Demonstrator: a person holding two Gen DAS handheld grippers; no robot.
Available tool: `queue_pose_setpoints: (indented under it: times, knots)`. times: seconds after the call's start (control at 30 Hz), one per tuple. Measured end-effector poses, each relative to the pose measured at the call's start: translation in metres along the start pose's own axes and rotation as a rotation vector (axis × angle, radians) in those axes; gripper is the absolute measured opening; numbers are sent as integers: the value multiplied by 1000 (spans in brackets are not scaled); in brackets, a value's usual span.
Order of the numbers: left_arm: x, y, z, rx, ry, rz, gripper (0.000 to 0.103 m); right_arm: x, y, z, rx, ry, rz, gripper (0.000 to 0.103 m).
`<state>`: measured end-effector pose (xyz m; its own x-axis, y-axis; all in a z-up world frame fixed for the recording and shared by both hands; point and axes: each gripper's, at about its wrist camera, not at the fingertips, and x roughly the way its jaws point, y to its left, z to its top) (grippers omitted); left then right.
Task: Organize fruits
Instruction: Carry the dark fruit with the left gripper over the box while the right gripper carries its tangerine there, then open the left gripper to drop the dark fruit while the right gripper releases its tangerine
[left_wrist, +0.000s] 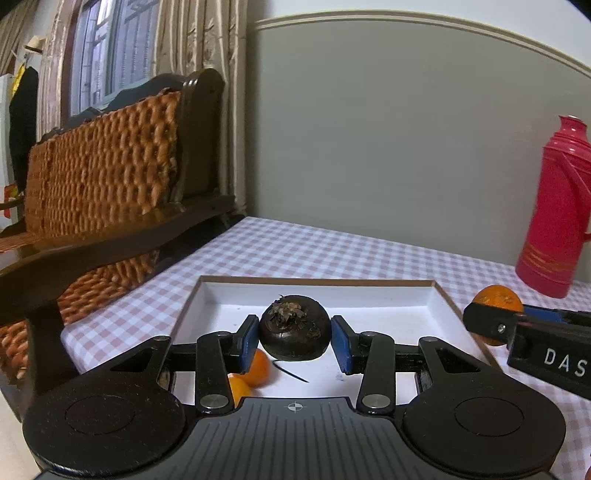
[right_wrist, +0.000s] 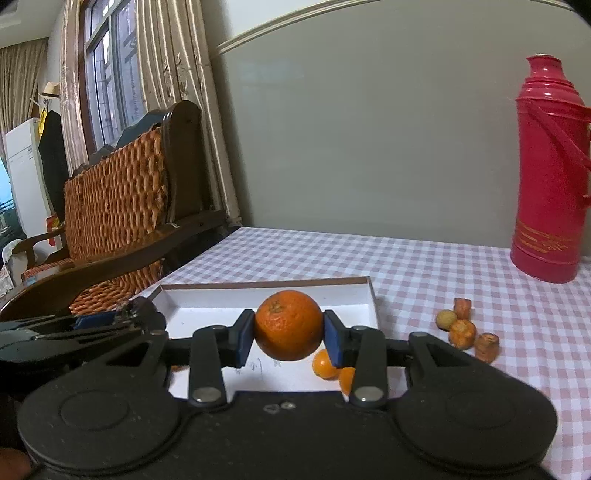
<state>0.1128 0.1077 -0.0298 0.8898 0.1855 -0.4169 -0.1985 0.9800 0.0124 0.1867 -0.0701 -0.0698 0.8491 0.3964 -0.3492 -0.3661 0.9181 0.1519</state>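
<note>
My left gripper (left_wrist: 294, 341) is shut on a dark, round fruit (left_wrist: 294, 328) with dried leaves on top, held above the white tray (left_wrist: 439, 299). Two small oranges (left_wrist: 258, 367) lie in the tray behind its left finger. My right gripper (right_wrist: 289, 334) is shut on a large orange (right_wrist: 289, 325) over the same tray (right_wrist: 369, 295). Small oranges (right_wrist: 325, 363) rest in the tray beneath it. In the left wrist view the right gripper (left_wrist: 517, 321) and its orange (left_wrist: 498, 297) show at the right edge. The left gripper (right_wrist: 99, 321) appears at the left of the right wrist view.
A red thermos (right_wrist: 550, 177) stands at the back right of the checked tablecloth (right_wrist: 406, 266). A cluster of small orange and yellowish fruit pieces (right_wrist: 465, 328) lies right of the tray. A wicker chair (left_wrist: 110, 177) stands beside the table's left edge, under a curtained window.
</note>
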Motion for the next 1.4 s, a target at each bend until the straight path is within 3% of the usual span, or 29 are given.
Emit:
queue_pose_setpoints:
  times: [0.53,1.3,1.33,1.4]
  knots:
    - [34,21,4,7,7,50,42,32,-2,6,-7,13,-29,31]
    - [108,31,9,15,73,104,43,109,-16,9,-22,108,-89,34]
    - [112,30,9,22,81,111,44,111,-16,10,-23,108,-99,38]
    - [116,29,11,33,97,110,85,106,-17,11,-15,78,-112,65]
